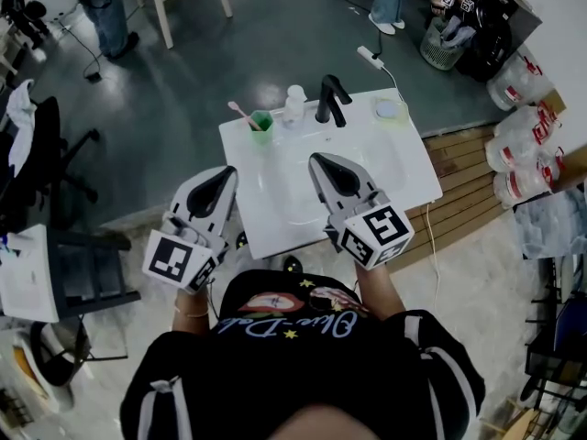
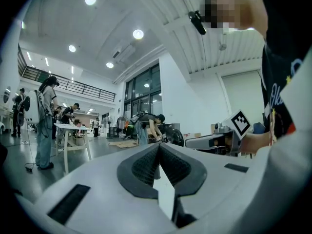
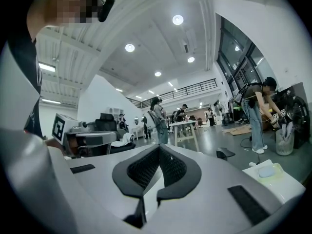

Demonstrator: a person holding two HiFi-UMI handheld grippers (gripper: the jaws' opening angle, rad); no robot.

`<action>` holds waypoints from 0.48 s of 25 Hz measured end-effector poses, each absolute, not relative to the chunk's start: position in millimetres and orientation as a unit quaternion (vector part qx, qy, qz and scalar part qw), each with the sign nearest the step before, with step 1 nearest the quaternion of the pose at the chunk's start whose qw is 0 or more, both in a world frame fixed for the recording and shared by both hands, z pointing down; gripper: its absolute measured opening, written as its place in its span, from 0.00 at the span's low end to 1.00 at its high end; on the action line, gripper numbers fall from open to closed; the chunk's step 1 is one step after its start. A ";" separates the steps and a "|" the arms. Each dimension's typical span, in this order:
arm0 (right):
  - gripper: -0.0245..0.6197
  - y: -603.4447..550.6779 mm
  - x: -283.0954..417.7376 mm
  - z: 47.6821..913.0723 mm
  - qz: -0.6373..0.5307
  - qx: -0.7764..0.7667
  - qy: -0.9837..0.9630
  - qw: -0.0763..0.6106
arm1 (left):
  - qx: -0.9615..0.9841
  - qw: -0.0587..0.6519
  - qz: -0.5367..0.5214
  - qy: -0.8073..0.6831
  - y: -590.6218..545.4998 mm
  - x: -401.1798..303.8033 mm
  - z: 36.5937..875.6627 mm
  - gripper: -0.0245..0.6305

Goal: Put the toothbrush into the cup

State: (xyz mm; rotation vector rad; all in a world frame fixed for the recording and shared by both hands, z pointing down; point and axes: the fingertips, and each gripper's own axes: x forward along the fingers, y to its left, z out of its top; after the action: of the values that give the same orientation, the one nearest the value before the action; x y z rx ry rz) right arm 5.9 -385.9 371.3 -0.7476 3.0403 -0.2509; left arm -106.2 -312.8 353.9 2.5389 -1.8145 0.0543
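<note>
In the head view, a green cup (image 1: 262, 126) stands at the back left of the white sink counter (image 1: 404, 159). A pink toothbrush (image 1: 242, 112) leans out of the cup toward the upper left. My left gripper (image 1: 224, 174) is held at the counter's near left edge, shut and empty, well short of the cup. My right gripper (image 1: 320, 160) hovers over the basin, also shut with nothing in it. Both gripper views point out into the room, with the left gripper (image 2: 159, 148) and right gripper (image 3: 159, 148) jaws closed tip to tip; neither shows the cup.
A black faucet (image 1: 330, 99) and a clear bottle (image 1: 294, 102) stand behind the basin. A soap dish (image 1: 390, 110) sits at the back right corner and shows again as the soap dish (image 3: 267, 171). People, tables and chairs stand around the hall.
</note>
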 end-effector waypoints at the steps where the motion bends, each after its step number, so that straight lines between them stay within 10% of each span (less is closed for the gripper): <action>1: 0.04 -385.8 6.1 371.3 -0.080 -0.238 0.968 0.001 | 0.813 0.011 0.017 -0.582 -312.0 -106.4 354.4 0.04; 12: 0.04 -383.6 7.9 371.8 -0.078 -0.242 0.967 -0.004 | 0.812 0.016 0.019 -0.583 -307.2 -107.0 355.9 0.04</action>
State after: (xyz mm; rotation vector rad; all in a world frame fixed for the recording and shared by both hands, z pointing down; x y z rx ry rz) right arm 7.9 -383.6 371.8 -0.7620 3.0459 -0.2461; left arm -107.0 -307.2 355.9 2.5268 -1.8130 0.0592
